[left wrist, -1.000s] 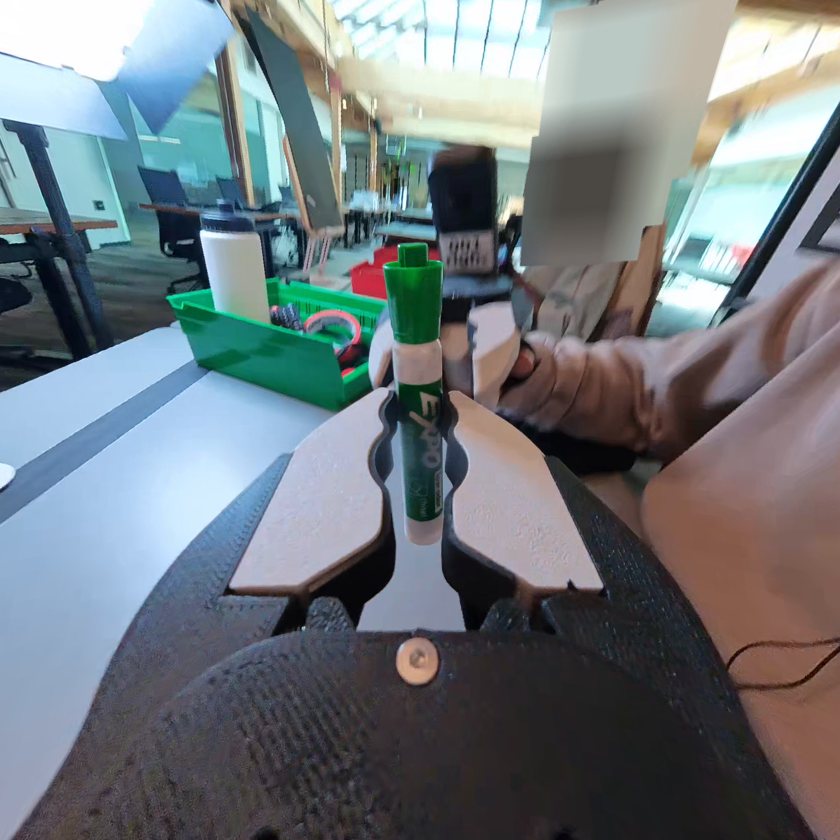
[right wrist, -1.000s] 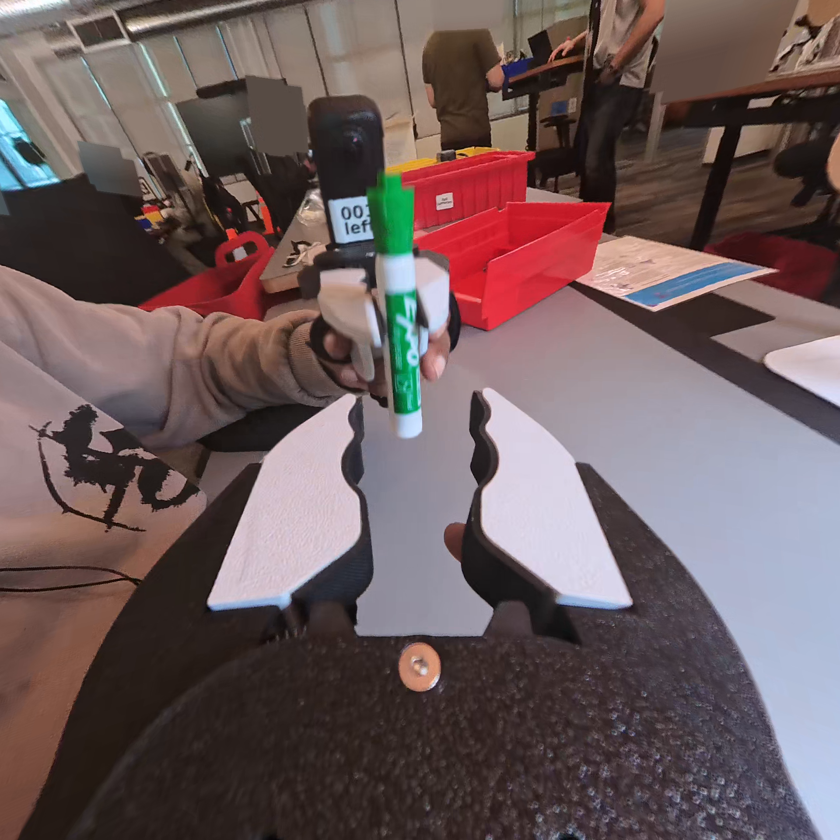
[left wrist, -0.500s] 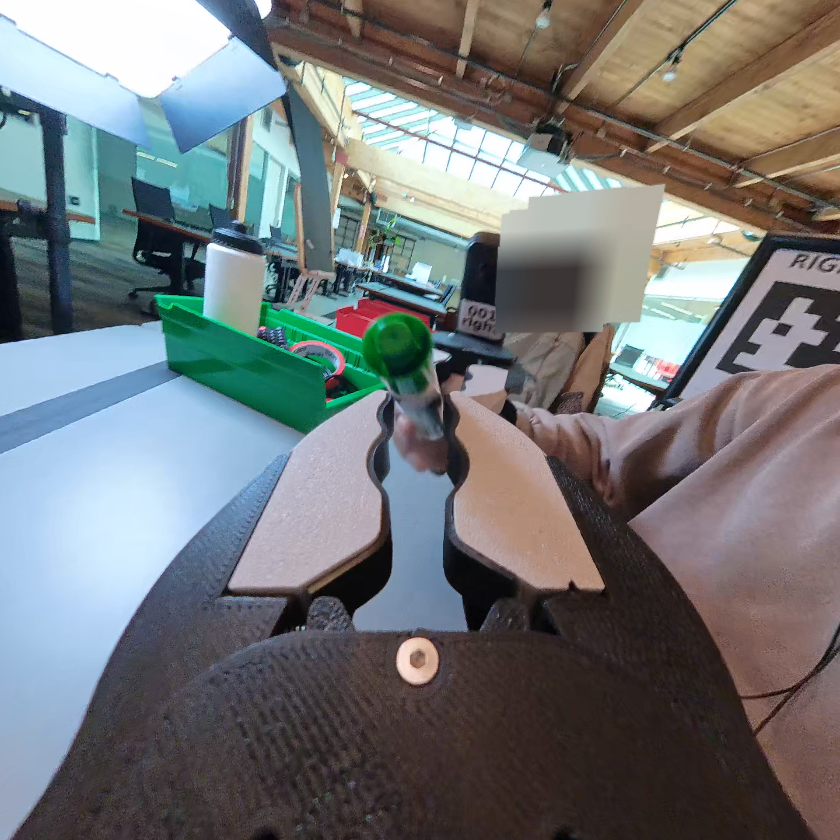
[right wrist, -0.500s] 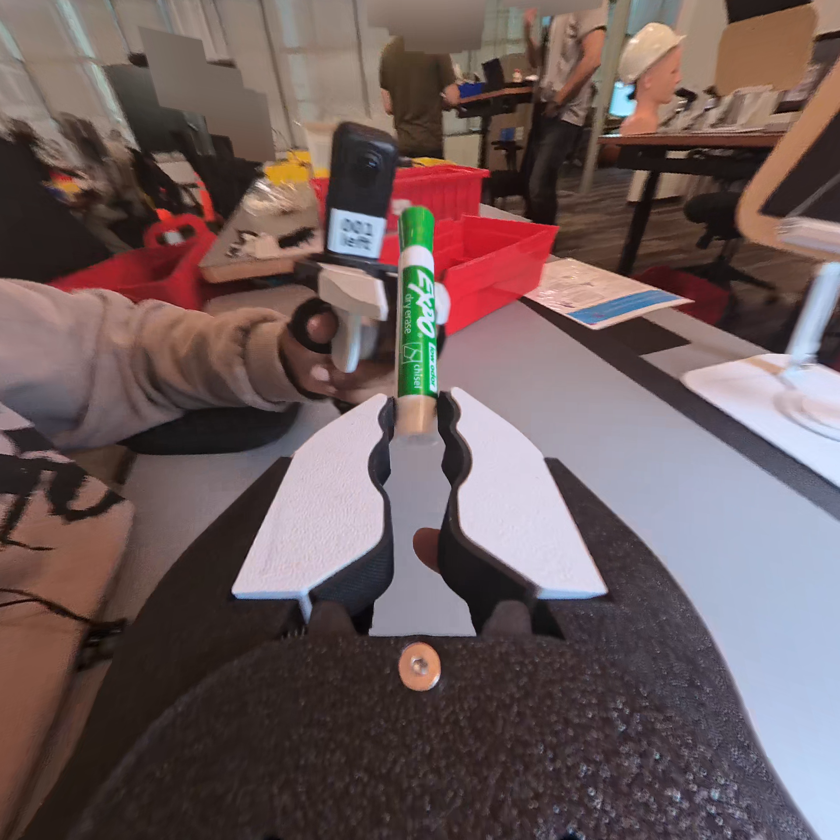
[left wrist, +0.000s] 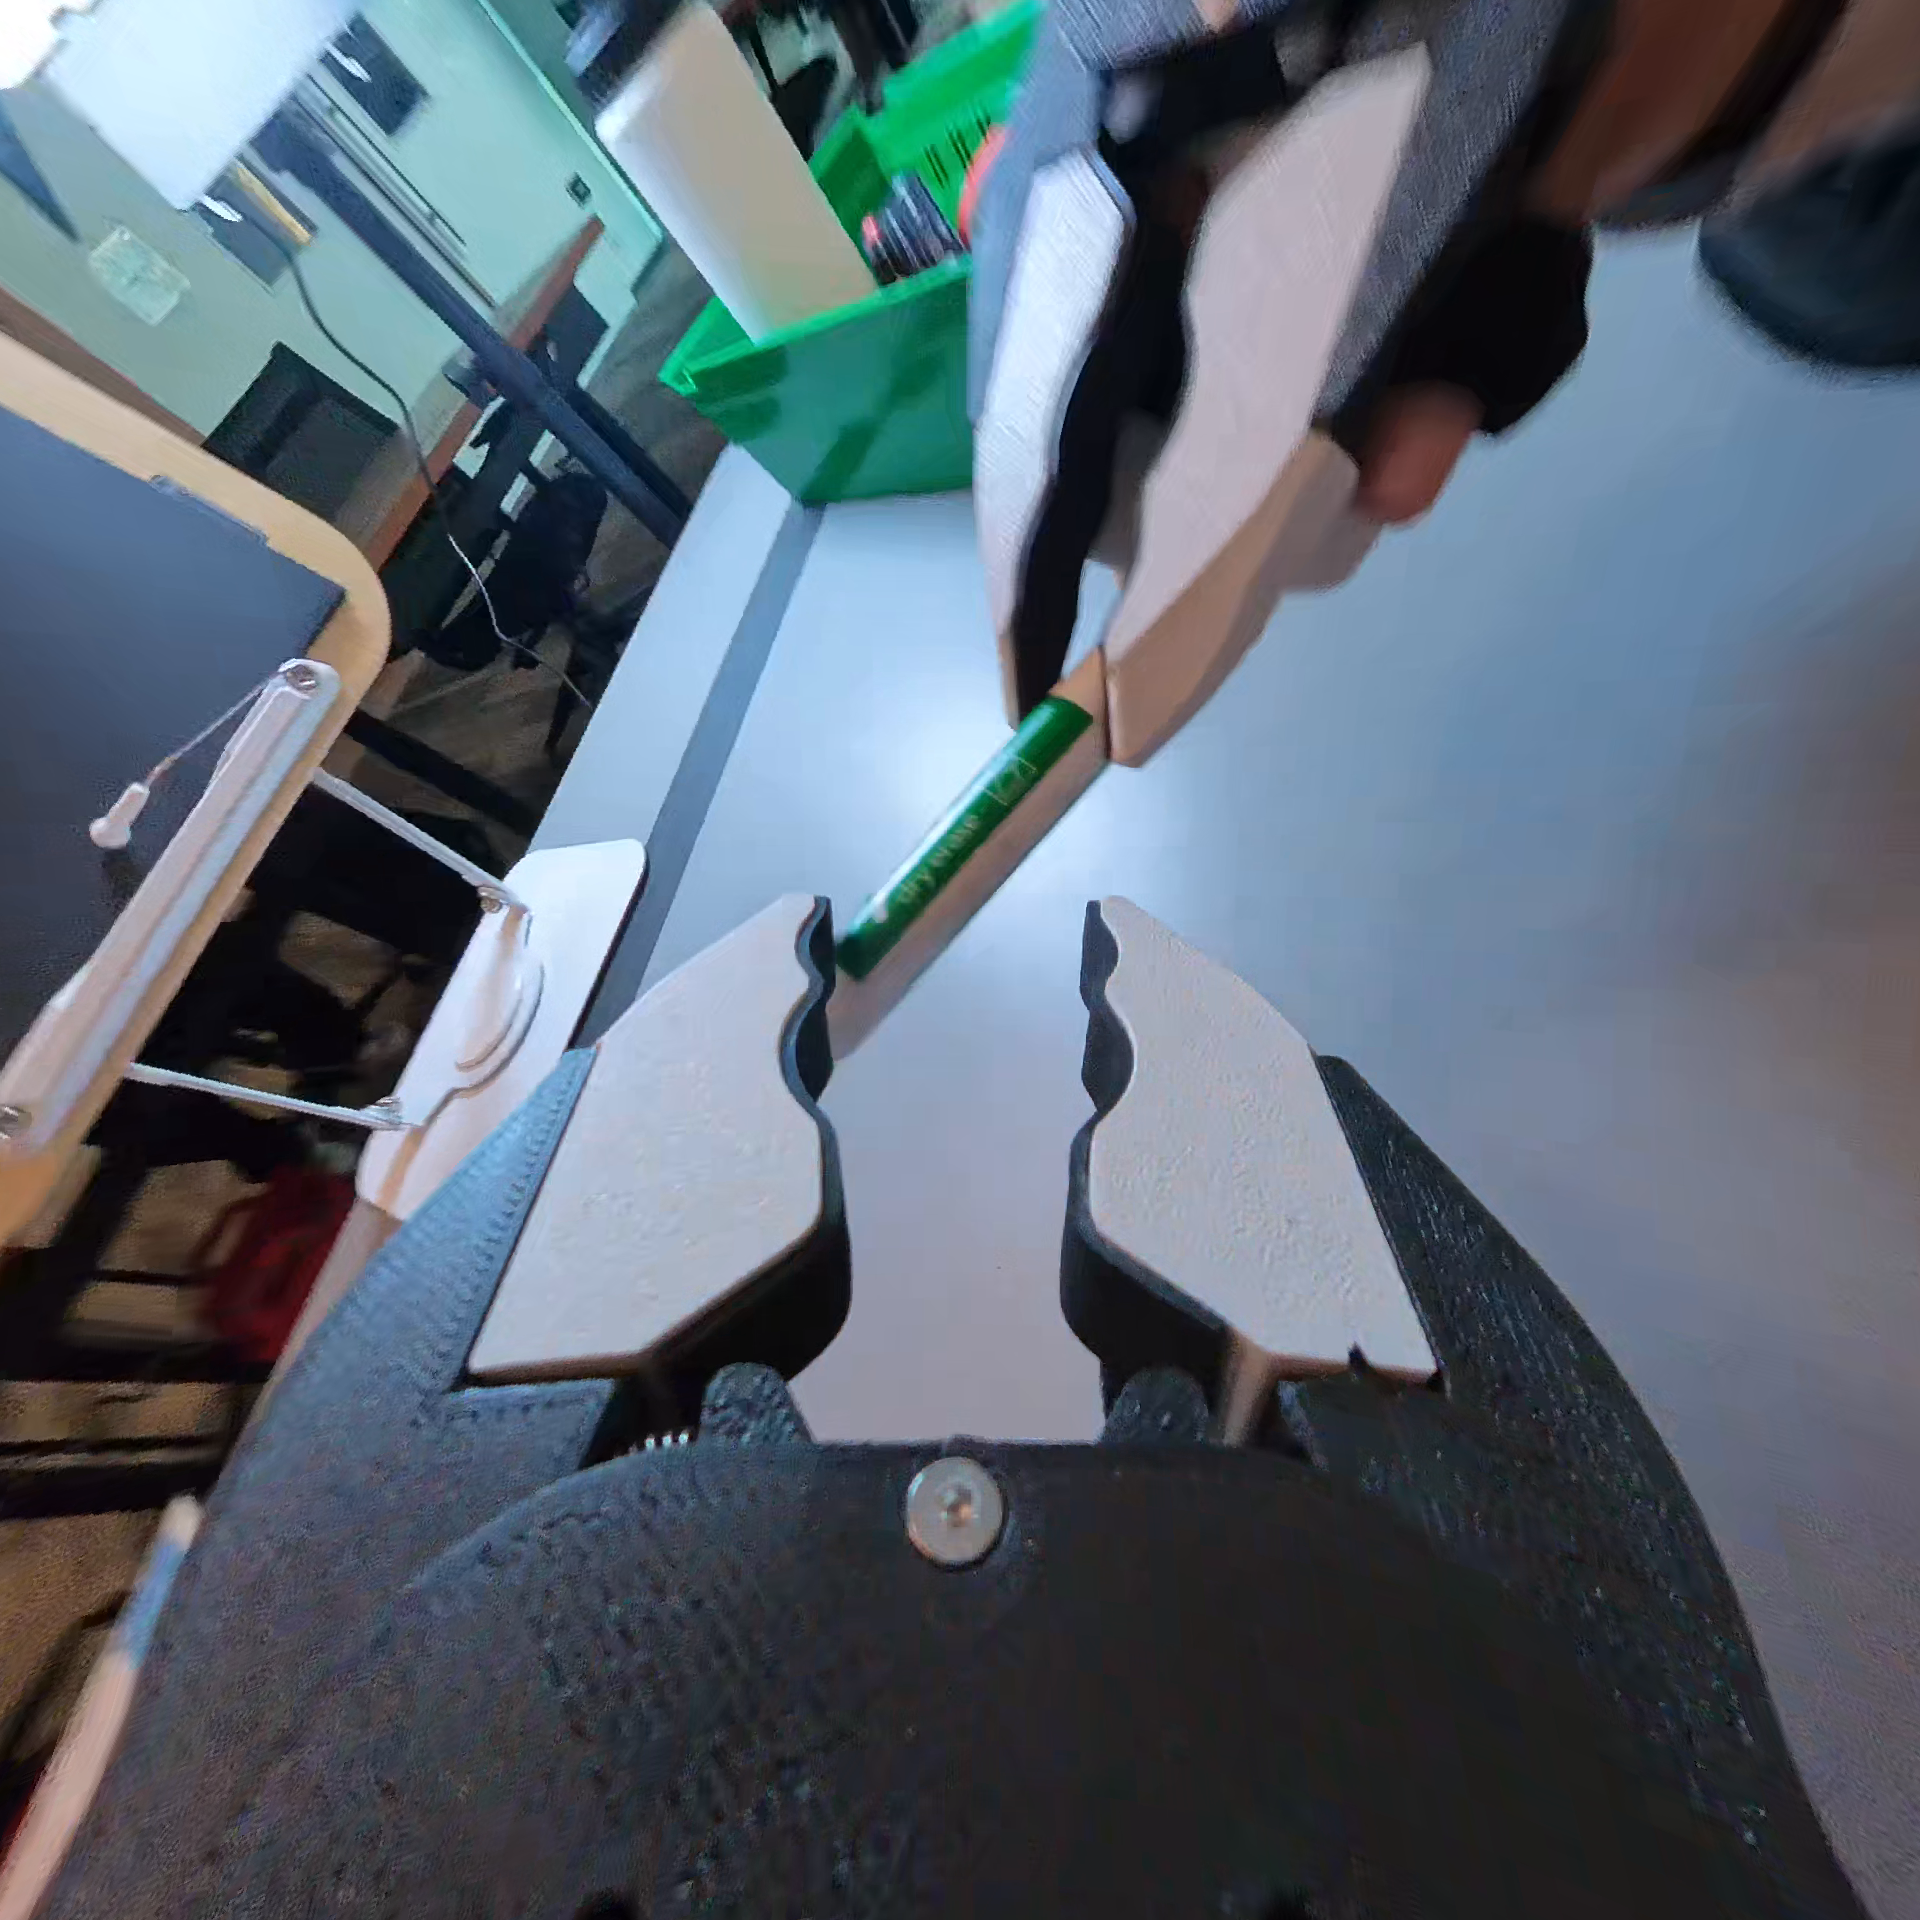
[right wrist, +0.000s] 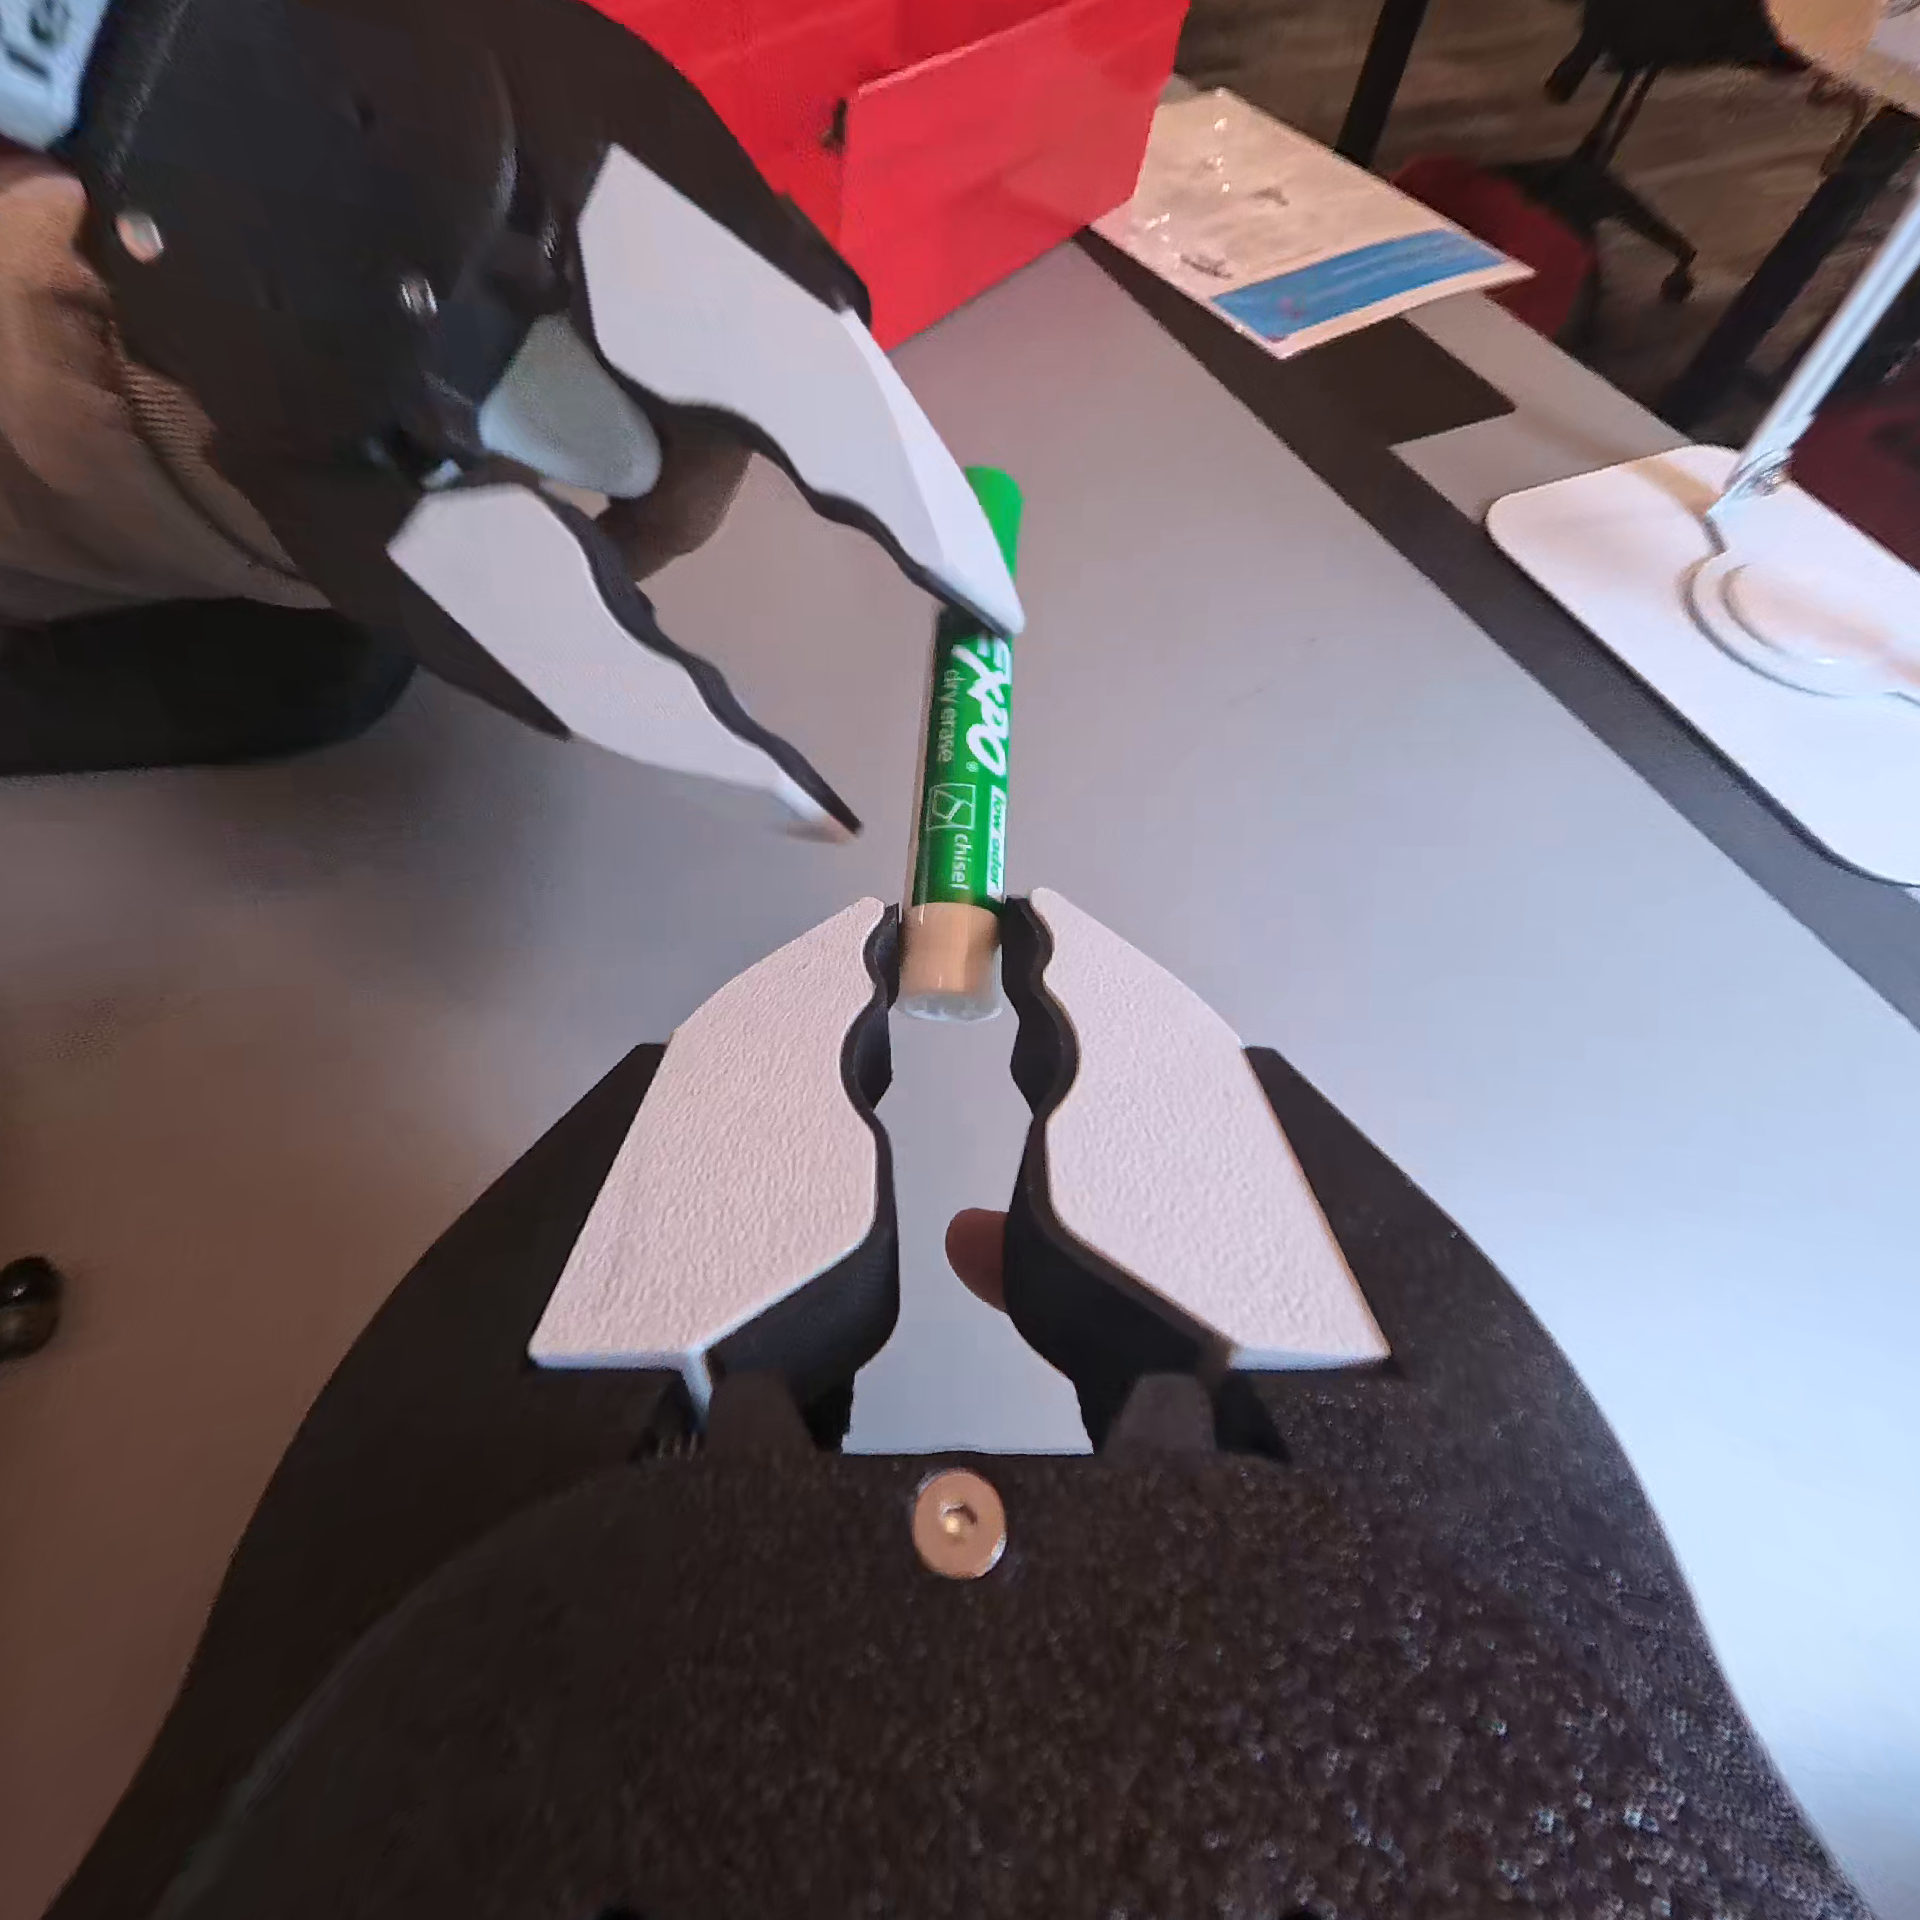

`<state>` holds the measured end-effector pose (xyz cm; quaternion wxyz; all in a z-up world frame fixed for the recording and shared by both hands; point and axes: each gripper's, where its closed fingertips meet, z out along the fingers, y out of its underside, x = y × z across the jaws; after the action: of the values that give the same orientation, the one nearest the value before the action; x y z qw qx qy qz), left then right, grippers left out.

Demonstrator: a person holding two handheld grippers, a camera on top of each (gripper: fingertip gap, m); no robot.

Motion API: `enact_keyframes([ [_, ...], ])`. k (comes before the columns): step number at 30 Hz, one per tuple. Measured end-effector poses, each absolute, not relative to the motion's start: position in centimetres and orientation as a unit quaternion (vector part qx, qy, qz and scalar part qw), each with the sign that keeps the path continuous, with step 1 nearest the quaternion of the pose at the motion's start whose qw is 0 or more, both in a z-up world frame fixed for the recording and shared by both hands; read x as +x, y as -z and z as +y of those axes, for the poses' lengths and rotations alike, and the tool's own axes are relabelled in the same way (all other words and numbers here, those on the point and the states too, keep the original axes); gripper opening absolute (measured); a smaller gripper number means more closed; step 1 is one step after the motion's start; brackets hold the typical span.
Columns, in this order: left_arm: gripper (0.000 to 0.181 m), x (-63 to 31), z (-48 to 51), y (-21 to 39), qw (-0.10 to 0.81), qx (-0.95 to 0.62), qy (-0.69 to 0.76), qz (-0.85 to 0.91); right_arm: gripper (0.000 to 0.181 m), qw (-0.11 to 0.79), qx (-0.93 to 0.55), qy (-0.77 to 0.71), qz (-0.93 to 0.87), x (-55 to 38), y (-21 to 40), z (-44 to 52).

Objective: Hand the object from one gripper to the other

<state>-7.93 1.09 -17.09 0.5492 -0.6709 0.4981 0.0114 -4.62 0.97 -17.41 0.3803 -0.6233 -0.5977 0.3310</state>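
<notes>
While the right tool (right wrist: 951,961) pinches the green marker (right wrist: 961,748), left tool (left wrist: 956,951) gapes empty.
Marker tip probably off the grey worktop (right wrist: 1299,779).

Green-and-white marker (right wrist: 961,727) (red bin (right wrist: 997,135))

Both wrist views face each other closely over the table (left wrist: 1455,935), sharing the marker (right wrist: 961,748).

Black claws (left wrist: 956,940), white pads (right wrist: 727,1164)
</notes>
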Motion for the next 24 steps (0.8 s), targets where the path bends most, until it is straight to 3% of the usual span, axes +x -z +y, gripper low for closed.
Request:
enact_keyframes([
  [4,0.034,-8.3,1.9,18.2,0.532,-0.617,-0.186,0.549,0.019,0.335,-0.651,-0.312,-0.606,-4.1,18.6,0.5],
  [8,0.034,-7.9,1.8,19.8,0.505,-0.625,-0.183,0.566,0.019,0.317,-0.650,-0.315,-0.614,-4.3,18.8,-0.5],
  [10,0.020,-7.7,1.7,20.7,0.485,-0.615,-0.200,0.589,0.019,0.320,-0.642,-0.324,-0.617,-4.6,18.5,-1.2],
  [12,0.017,-7.5,1.5,20.7,0.487,-0.608,-0.205,0.592,0.017,0.344,-0.616,-0.338,-0.623,-4.9,17.4,-1.6],
  [13,0.017,-7.1,1.2,20.4,0.493,-0.619,-0.171,0.587,0.000,0.367,-0.589,-0.371,-0.617,-5.2,16.1,-2.0],
  [15,0.017,-6.1,0.4,19.4,0.514,-0.652,-0.057,0.555,0.000,0.412,-0.534,-0.459,-0.578,-5.3,12.6,-2.7],
  [19,0.016,-4.9,-1.0,15.9,0.536,-0.684,0.214,0.446,0.041,0.462,-0.507,-0.506,-0.524,-4.5,9.4,-1.8],
  [22,0.016,-4.7,-1.9,12.8,0.517,-0.661,0.414,0.352,0.045,0.470,-0.495,-0.541,-0.491,-4.3,8.7,-1.3],
  [24,0.016,-4.0,-3.0,12.2,0.454,-0.647,0.528,0.311,0.046,0.459,-0.496,-0.553,-0.487,-4.5,9.1,-1.3],
])
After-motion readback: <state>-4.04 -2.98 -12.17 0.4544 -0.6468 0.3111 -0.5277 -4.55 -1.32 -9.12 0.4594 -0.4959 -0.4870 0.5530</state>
